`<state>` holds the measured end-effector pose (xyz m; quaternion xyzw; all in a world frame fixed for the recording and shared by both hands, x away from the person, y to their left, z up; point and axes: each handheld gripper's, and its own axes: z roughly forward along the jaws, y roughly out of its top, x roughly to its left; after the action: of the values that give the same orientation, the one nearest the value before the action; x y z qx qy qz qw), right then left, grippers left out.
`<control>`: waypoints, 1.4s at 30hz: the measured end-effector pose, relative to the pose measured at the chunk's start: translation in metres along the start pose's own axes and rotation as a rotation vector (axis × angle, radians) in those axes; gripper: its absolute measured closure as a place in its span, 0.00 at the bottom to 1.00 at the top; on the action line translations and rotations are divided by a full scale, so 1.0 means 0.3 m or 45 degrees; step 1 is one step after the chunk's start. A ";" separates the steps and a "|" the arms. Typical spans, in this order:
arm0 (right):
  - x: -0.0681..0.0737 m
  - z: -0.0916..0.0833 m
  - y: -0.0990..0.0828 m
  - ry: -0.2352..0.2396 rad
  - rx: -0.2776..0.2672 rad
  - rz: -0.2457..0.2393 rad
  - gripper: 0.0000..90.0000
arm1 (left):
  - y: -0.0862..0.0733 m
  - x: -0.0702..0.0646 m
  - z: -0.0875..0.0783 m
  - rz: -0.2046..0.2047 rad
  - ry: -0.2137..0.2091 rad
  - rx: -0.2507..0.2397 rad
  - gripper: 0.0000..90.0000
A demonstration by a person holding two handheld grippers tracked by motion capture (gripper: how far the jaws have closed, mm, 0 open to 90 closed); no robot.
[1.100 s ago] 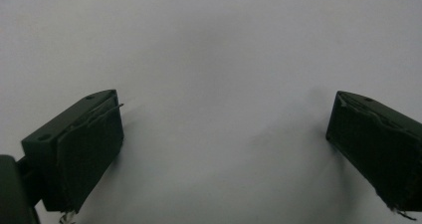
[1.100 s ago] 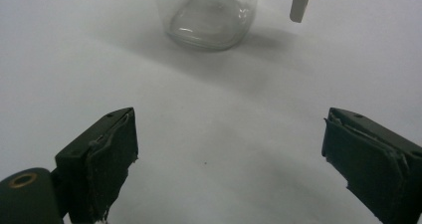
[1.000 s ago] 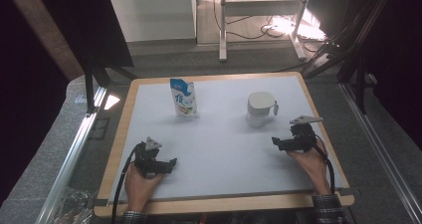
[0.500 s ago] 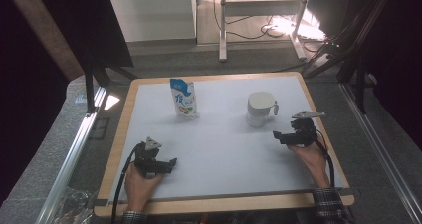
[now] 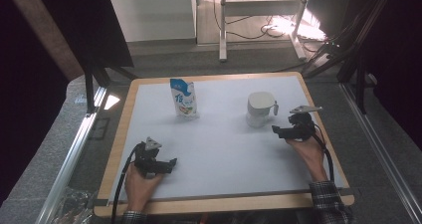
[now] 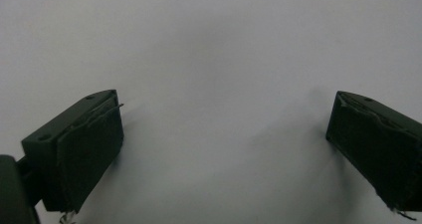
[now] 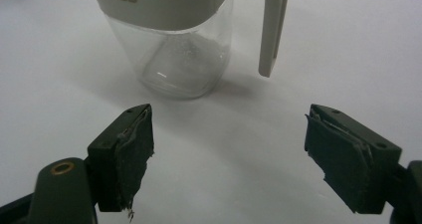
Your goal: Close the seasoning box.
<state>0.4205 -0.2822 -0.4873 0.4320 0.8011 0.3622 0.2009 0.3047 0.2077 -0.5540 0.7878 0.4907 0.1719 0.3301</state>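
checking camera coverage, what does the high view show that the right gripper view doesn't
High view alone: the blue-and-white pouch standing upright at the far left of the white table, the left tool resting open near the front edge, both hands, and the wooden border.

Right gripper view alone: the jug's clear lower body, its ASD lettering, and the right tool's jaws, which have just been closing, apart with nothing between them.

Both: the jug with its handle, and the white tabletop.

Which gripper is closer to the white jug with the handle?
The right gripper: it sits just beside the jug, on its handle side, fingers apart and empty. The left gripper rests far off near the table's front edge.
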 end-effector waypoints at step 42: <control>-0.029 0.147 0.128 -0.149 -0.084 0.046 0.73 | 0.000 0.000 0.000 -0.001 -0.001 -0.001 0.01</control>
<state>0.4742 -0.2578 -0.4872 0.4600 0.7678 0.3661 0.2547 0.3047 0.2077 -0.5540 0.7876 0.4907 0.1716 0.3307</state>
